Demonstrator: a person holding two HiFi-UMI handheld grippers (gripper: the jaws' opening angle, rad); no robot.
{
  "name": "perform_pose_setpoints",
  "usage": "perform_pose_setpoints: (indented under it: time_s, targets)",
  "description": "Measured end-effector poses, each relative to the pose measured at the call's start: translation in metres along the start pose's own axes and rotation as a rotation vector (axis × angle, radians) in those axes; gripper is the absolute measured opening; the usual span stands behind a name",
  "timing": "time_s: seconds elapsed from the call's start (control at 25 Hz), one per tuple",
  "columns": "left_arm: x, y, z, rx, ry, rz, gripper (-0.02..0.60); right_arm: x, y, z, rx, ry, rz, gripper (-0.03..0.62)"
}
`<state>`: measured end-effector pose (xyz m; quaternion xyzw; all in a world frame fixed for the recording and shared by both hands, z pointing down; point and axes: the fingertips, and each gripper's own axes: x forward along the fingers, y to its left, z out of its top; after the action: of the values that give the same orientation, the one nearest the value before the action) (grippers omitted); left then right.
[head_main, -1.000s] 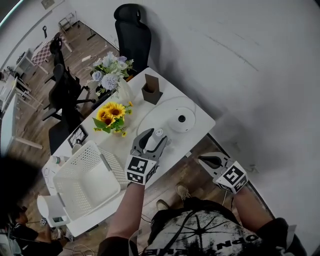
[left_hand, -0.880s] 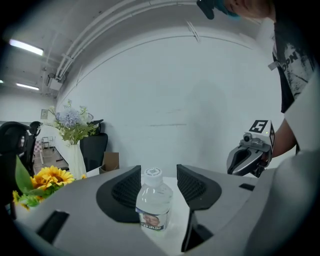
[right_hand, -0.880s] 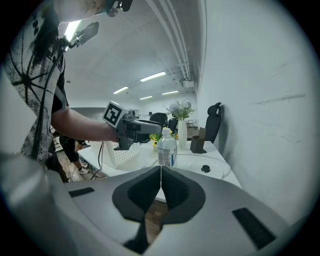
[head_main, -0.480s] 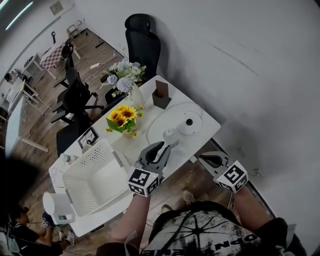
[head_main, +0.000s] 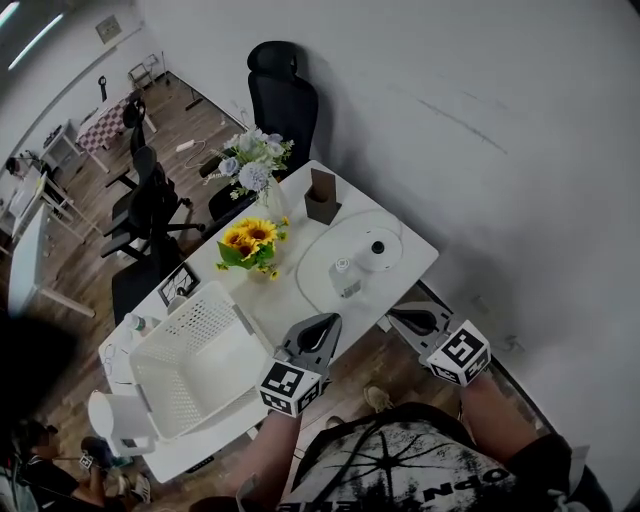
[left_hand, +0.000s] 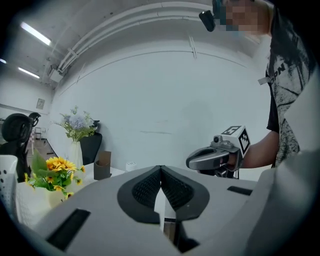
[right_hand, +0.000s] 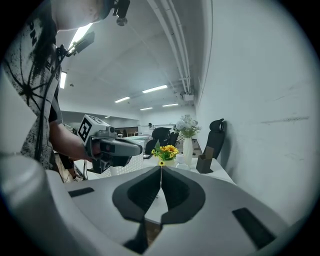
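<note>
Left tongs (head_main: 322, 330): jaws pressed together with nothing between them; held just off the table's (head_main: 290, 305) near edge, above the floor, tips aimed toward the water bottle (head_main: 345, 278) but apart from it.
Right tongs (head_main: 405, 318): likewise closed and empty, out past the table's right corner, touching nothing.
Water bottle: upright on its own base toward the right end of the table, close to the near edge; it balances alone, so neither tongs needs to steady it.
Beside the bottle: a round white device (head_main: 378, 250) just to its right, and sunflowers (head_main: 250, 242) to its left.
Far edge: a brown holder (head_main: 322, 197) and a vase of pale flowers (head_main: 255, 165); a black chair (head_main: 283, 95) stands behind.
Left end: a white basket (head_main: 190, 365), well apart from the bottle.
In the way: seemingly only bare tabletop between the left tongs and the bottle.
</note>
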<state>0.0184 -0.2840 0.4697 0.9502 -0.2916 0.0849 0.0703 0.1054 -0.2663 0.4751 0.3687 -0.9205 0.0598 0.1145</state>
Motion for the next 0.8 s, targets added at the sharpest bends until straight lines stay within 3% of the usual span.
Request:
perform_pose_setpoints:
  time_s: [0.8]
  targets:
    - [-0.012, -0.013, -0.010, 0.010, 0.014, -0.041, 0.010, 0.001, 0.018, 0.004, -0.007, 0.002, -0.032, 0.021]
